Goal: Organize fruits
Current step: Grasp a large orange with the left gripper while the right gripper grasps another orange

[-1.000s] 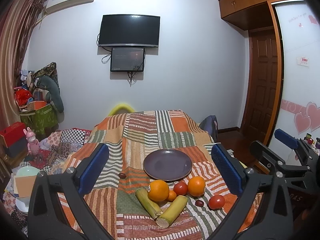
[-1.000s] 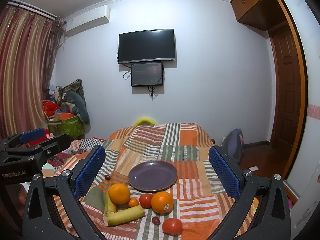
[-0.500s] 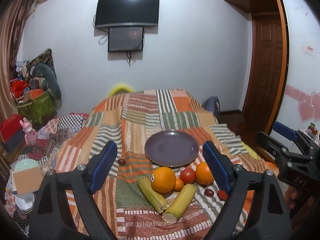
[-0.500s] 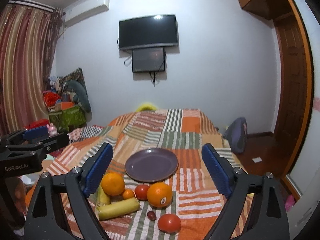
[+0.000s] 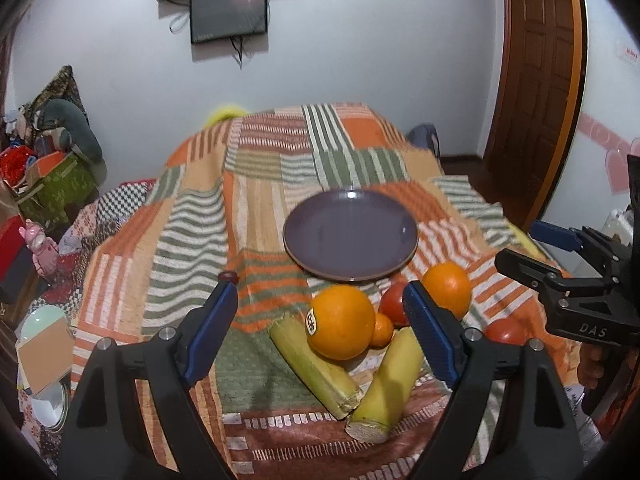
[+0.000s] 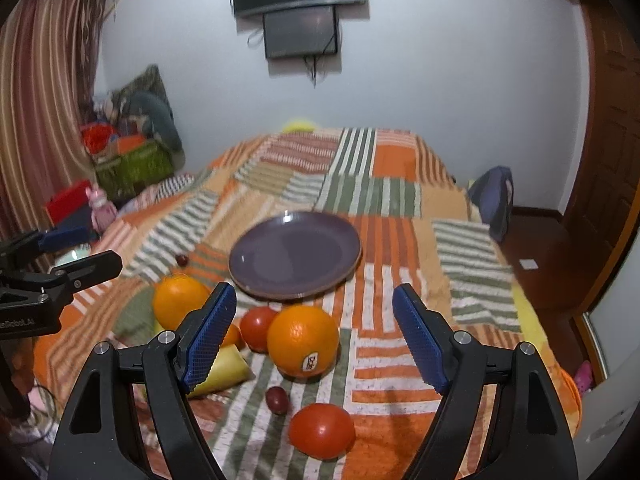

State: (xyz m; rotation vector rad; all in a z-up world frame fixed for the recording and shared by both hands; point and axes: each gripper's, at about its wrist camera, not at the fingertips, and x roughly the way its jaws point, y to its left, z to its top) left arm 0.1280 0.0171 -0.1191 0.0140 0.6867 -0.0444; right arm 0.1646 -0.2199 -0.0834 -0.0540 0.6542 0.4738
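Observation:
An empty purple plate [image 5: 350,234] [image 6: 295,256] sits on a striped patchwork cloth [image 5: 192,216]. In front of it lie two large oranges [image 5: 340,322] [image 6: 303,340], a small orange [image 5: 382,328], tomatoes [image 6: 321,430] [image 6: 258,328], two yellow-green stalk pieces [image 5: 316,364] [image 5: 390,380] and small dark fruits [image 6: 277,399] [image 5: 228,277]. My left gripper [image 5: 320,332] is open and empty, its jaws framing the stickered orange. My right gripper [image 6: 310,338] is open and empty above the other stickered orange.
The cloth covers a table that drops off at the sides. Boxes, a green crate [image 6: 132,166] and a pink toy [image 5: 38,242] stand at the left. A bag [image 6: 494,200] and a wooden door [image 5: 536,80] are at the right.
Both grippers have moved forward and down toward the fruit. The fruit and plate now appear larger and closer. Both grippers stayed open.

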